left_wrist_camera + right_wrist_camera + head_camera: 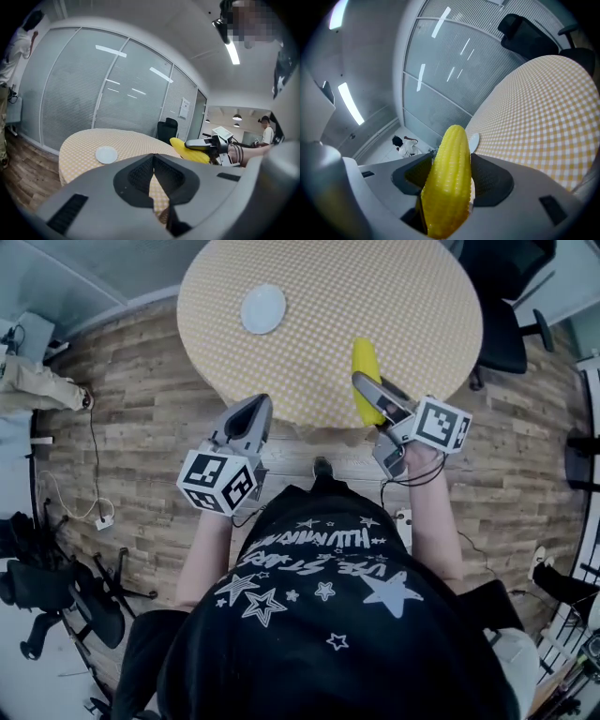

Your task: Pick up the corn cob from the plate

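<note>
A yellow corn cob (365, 369) is held over the near edge of the round table (375, 287), with my right gripper (368, 396) shut on it. In the right gripper view the corn cob (450, 183) stands upright between the jaws of the right gripper (451, 157). The white plate (262, 308) sits bare at the table's far left, also visible as the plate (106, 154) and the plate (474, 139). My left gripper (260, 403) hovers at the near table edge, shut and holding nothing. Its view shows the left gripper (153, 157), the corn cob (190, 150) and the right gripper (208, 144).
A yellow checked cloth covers the table (534, 108). A black office chair (502, 324) stands at the table's right. A person (33, 385) is at the far left on the wooden floor, near a cable (94, 474). More chair bases (56, 596) lie at lower left.
</note>
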`<action>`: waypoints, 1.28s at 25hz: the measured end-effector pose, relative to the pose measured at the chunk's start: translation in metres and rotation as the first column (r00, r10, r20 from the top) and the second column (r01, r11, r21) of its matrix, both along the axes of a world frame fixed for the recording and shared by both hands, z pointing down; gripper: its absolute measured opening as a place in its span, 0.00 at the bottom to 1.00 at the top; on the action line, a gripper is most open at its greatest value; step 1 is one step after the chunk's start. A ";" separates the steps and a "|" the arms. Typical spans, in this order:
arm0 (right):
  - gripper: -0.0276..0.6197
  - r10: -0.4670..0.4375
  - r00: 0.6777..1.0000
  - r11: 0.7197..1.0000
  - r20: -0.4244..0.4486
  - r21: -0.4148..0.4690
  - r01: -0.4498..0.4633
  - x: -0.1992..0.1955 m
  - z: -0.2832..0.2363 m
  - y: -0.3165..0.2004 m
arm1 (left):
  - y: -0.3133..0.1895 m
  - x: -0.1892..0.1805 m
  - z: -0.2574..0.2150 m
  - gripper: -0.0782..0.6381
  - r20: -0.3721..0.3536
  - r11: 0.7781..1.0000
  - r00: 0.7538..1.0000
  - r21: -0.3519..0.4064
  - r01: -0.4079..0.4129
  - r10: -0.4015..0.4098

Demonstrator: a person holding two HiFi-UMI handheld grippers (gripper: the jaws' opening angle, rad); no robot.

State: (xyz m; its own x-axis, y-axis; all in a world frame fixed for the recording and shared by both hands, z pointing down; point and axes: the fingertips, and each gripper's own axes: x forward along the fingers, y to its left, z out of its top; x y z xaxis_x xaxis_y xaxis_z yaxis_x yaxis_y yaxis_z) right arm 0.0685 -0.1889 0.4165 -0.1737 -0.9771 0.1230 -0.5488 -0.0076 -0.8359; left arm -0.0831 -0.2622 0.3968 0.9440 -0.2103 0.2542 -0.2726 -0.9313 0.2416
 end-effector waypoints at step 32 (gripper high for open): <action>0.46 -0.193 0.981 0.976 -0.006 0.098 0.192 -0.036 -0.028 0.136 | 0.162 -0.017 -0.007 0.12 -0.036 0.994 0.994 0.013 0.105 -0.105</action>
State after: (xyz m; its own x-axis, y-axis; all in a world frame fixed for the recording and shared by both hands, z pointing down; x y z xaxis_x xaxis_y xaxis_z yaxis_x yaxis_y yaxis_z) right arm 0.0329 -0.0528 0.3882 -0.3599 -0.9326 0.0274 -0.5295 0.1800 -0.8290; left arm -0.1002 -0.1005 0.3897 0.9248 -0.3123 0.2173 -0.3606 -0.9015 0.2392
